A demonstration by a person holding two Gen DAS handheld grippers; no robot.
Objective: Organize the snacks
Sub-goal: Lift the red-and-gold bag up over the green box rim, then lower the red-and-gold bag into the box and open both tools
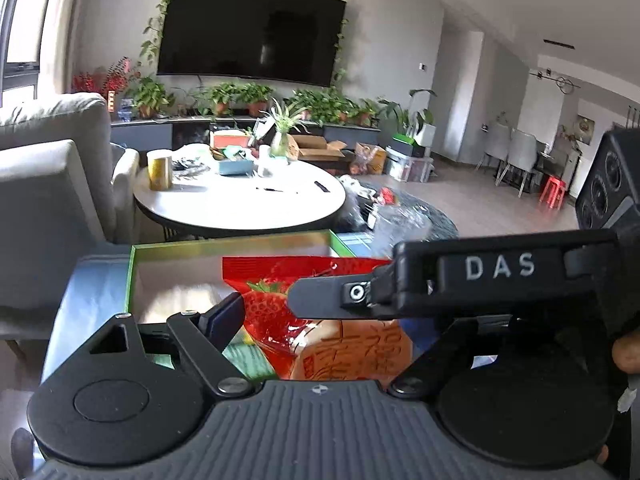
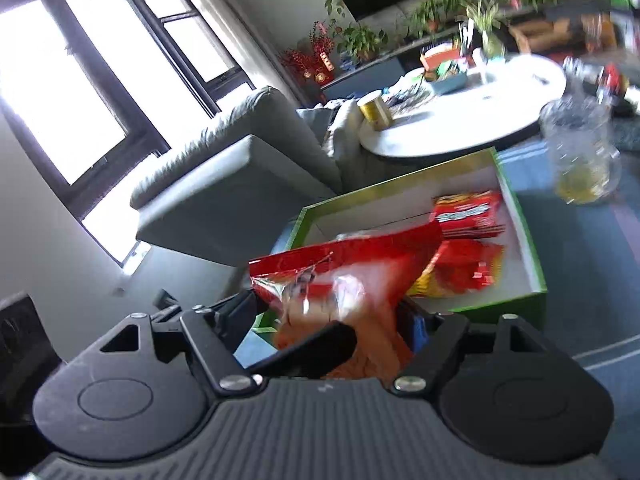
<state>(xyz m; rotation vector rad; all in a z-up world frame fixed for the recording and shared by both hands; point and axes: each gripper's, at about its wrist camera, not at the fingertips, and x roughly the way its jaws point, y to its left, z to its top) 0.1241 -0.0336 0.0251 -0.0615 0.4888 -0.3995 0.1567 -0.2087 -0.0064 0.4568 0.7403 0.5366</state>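
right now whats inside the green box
Two red snack packets lie on the white floor of the green box. The strawberry bag between the right tongs covers the near corner, so anything there is hidden.

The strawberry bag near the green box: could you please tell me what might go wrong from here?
The left hand-held gripper and right hand-held gripper cross closely on the strawberry bag; pulling apart could tear or drop it. It may also snag the green box rim or crush the red packets inside.
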